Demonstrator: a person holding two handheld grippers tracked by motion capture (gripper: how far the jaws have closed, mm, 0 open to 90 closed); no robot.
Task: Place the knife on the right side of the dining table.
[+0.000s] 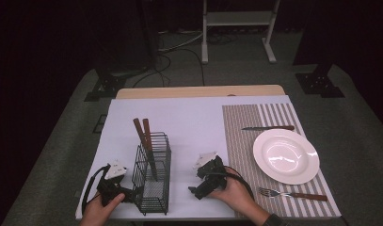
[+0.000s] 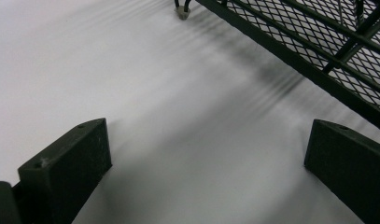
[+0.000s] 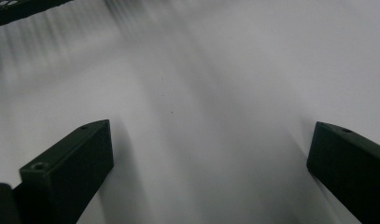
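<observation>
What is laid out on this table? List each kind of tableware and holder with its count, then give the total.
Wire caddy: 1
Wooden-handled utensils standing in the caddy: 2
Plate: 1
Knife: 1
Fork: 1
Striped placemat: 1
Total: 7

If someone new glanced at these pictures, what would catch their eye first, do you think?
Probably the black wire caddy near the table's front left, with two wooden handles sticking up from it. Next, the white plate on the striped mat at right, between a knife and a fork.
</observation>
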